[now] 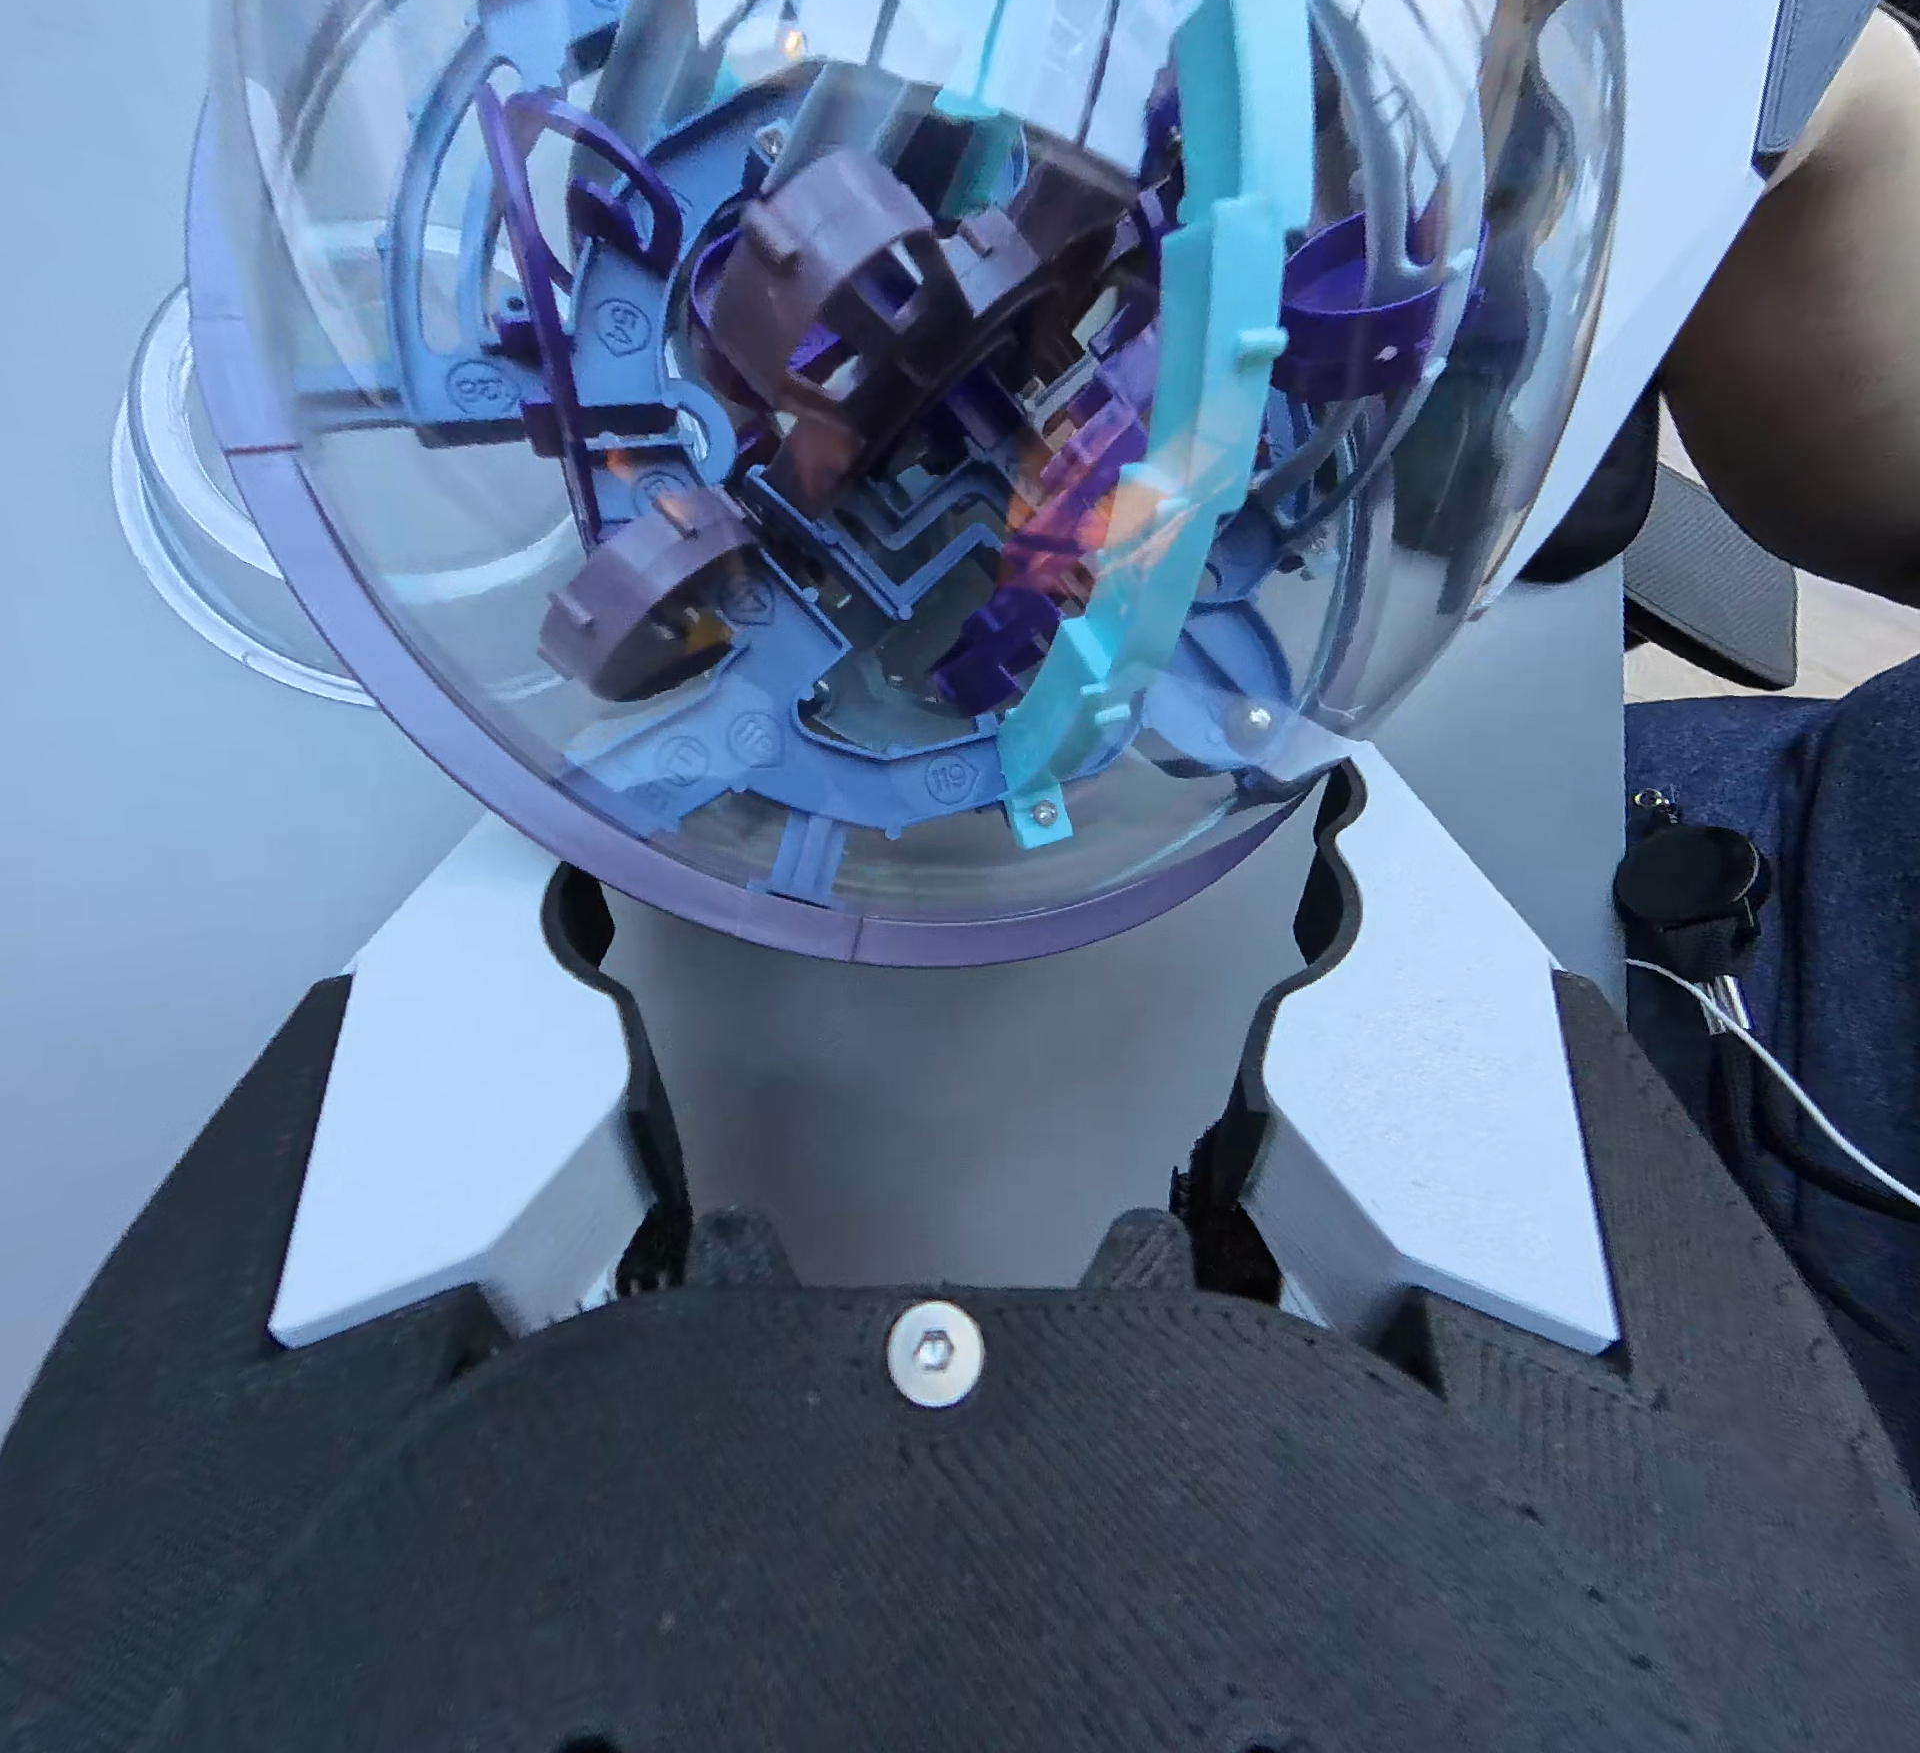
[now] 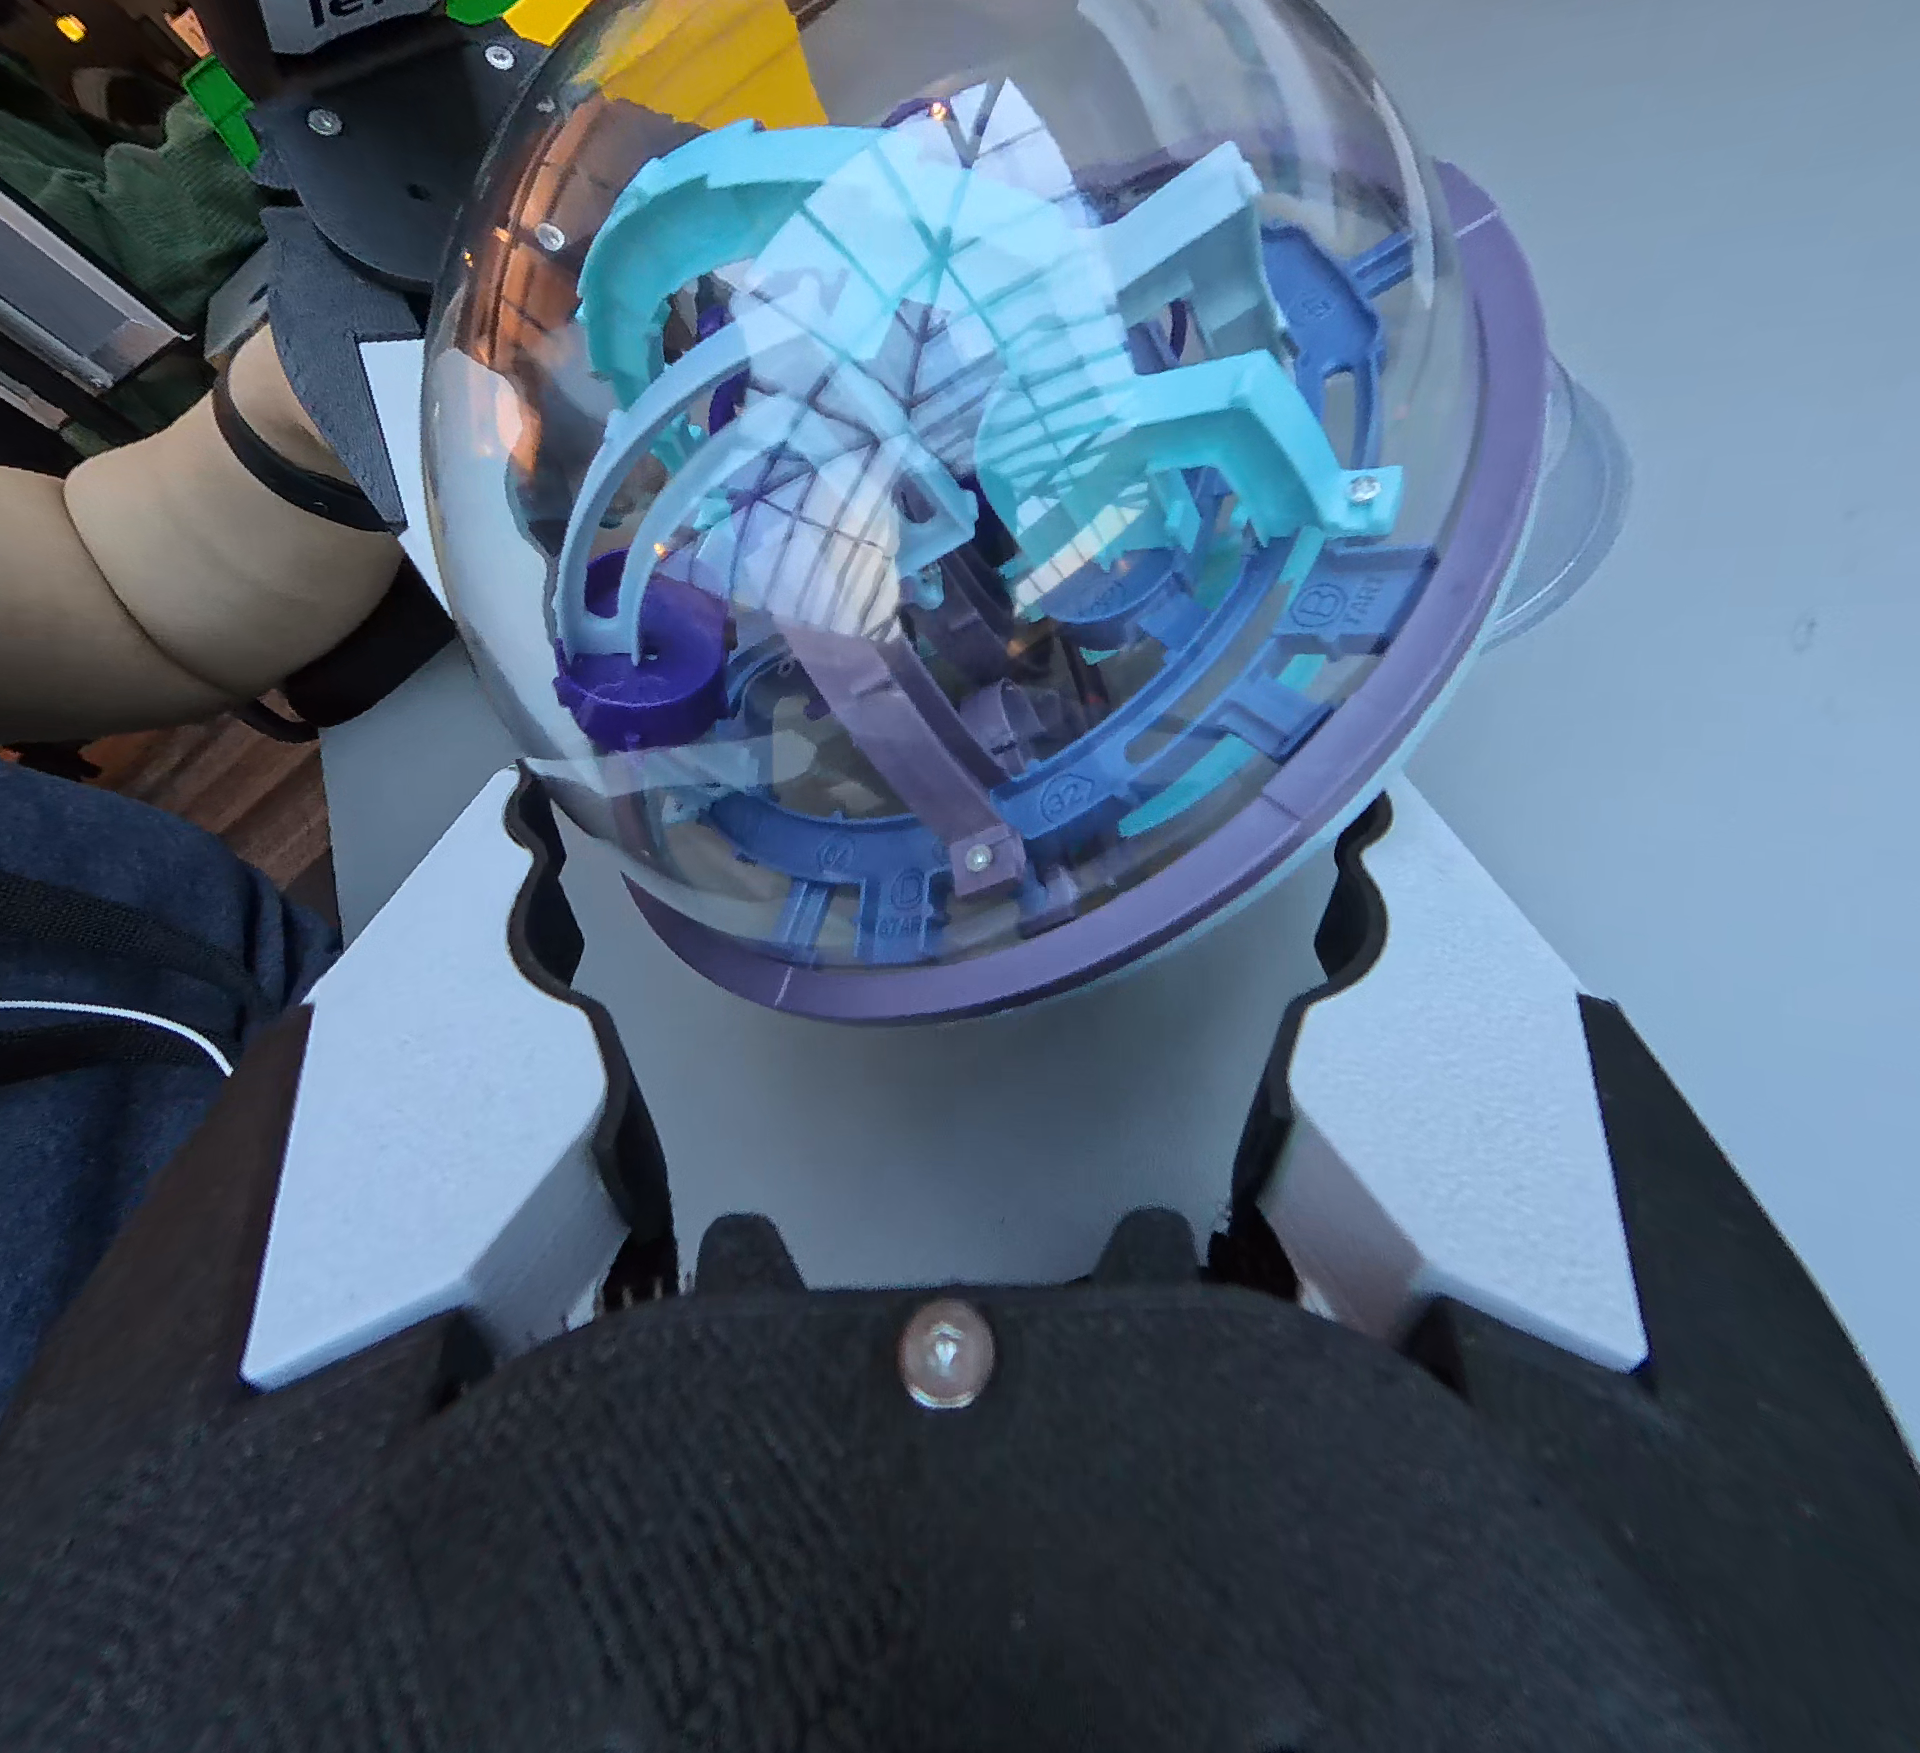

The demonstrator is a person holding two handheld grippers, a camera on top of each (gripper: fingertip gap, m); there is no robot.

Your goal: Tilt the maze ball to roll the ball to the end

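The maze ball (image 1: 883, 301) is a clear sphere with a purple equator ring and blue, teal and purple tracks inside. It is tilted and held between my two grippers from opposite sides. My left gripper (image 1: 951, 856) has its jaws wide apart, both black fingertips (image 1: 569, 903) against the sphere's lower side. A small shiny bead (image 1: 1247, 721) sits on a blue track near the right fingertip; it may be the ball. My right gripper (image 2: 951, 836) is also wide open, its tips cradling the sphere (image 2: 935, 404). The left gripper (image 2: 343, 249) shows behind the sphere.
A clear round stand (image 1: 177, 508) sits on the pale grey table (image 1: 94, 924) beside the sphere; it also shows in the right wrist view (image 2: 1579, 508). The person's arm (image 2: 156, 581) and jeans (image 2: 94, 976) are at the table edge. An office chair (image 1: 1714, 581) stands nearby.
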